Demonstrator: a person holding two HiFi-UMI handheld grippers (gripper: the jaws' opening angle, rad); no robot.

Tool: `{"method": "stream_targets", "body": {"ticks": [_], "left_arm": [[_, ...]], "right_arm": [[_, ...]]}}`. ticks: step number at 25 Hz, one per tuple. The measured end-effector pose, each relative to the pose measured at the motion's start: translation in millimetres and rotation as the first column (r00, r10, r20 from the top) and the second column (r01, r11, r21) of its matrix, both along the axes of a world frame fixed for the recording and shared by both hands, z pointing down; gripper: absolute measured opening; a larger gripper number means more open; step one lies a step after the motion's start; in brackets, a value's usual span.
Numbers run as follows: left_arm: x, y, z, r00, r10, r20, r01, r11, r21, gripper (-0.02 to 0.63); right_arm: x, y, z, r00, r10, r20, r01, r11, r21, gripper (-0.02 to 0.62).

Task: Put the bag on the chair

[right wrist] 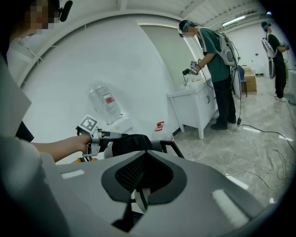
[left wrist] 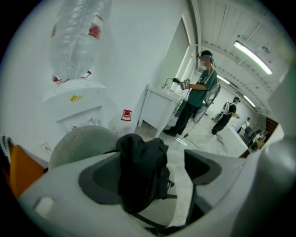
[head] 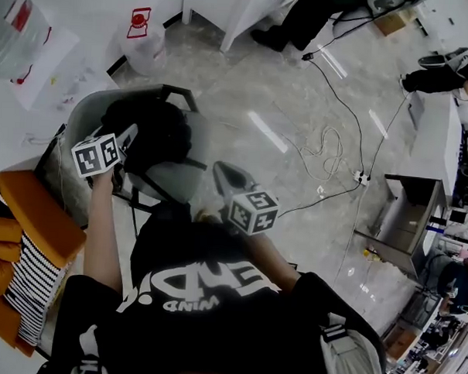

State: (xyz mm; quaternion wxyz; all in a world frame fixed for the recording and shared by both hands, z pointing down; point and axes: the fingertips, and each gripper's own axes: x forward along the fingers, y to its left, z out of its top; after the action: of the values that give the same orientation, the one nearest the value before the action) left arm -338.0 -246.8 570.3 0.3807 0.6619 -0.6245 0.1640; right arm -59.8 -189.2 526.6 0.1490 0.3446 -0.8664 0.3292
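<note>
Beside the person's left arm, a grey chair (head: 172, 180) stands on the pale stone floor (head: 246, 82). The black bag (head: 155, 136) lies heaped on its seat, close to the rounded backrest. The left gripper (head: 126, 139) is at the bag's near left edge and points down at it. Its jaws are spread wide; the top of the bag shows between them, and the right pad is clear of the fabric. The right gripper (head: 225, 174) hangs over the chair's right seat edge, apart from the bag. Its jaws are closed together with nothing between them.

Edges: a dark armrest bounds the chair on its far side. Orange and striped fabric (head: 30, 243) lies just beside the chair on the left, with a white wall and a water bottle (head: 13, 25) beyond.

Open room: bare floor extends right of the chair and on its far side. Cables (head: 328, 148) cross that floor toward a grey cabinet (head: 403, 221) at the right. Well apart at the far end, a second person (right wrist: 217, 69) stands at a white worktop (right wrist: 194, 99).
</note>
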Motion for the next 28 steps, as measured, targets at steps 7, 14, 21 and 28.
{"method": "stream_targets", "body": {"ticks": [7, 14, 21, 28], "left_arm": [[34.0, 26.6, -42.9, 1.0, 0.008, 0.028, -0.011, 0.995, 0.096, 0.43], [80.3, 71.0, -73.0, 0.999, 0.013, 0.035, -0.018, 0.989, 0.148, 0.43], [136.8, 118.3, -108.4, 0.998, 0.031, 0.045, -0.039, 0.978, 0.203, 0.429], [179.4, 164.2, -145.6, 0.993, 0.11, 0.034, -0.115, 0.963, 0.246, 0.401]], "right_arm": [[22.3, 27.0, -13.7, 0.999, -0.024, 0.026, 0.022, 0.999, 0.04, 0.002], [61.8, 61.0, -24.9, 0.998, -0.038, 0.047, 0.035, 0.997, 0.072, 0.002], [108.7, 92.6, -28.0, 0.997, -0.057, 0.057, 0.052, 0.995, 0.08, 0.002], [109.7, 112.6, -45.2, 0.993, -0.082, 0.083, 0.073, 0.991, 0.108, 0.002]]}}
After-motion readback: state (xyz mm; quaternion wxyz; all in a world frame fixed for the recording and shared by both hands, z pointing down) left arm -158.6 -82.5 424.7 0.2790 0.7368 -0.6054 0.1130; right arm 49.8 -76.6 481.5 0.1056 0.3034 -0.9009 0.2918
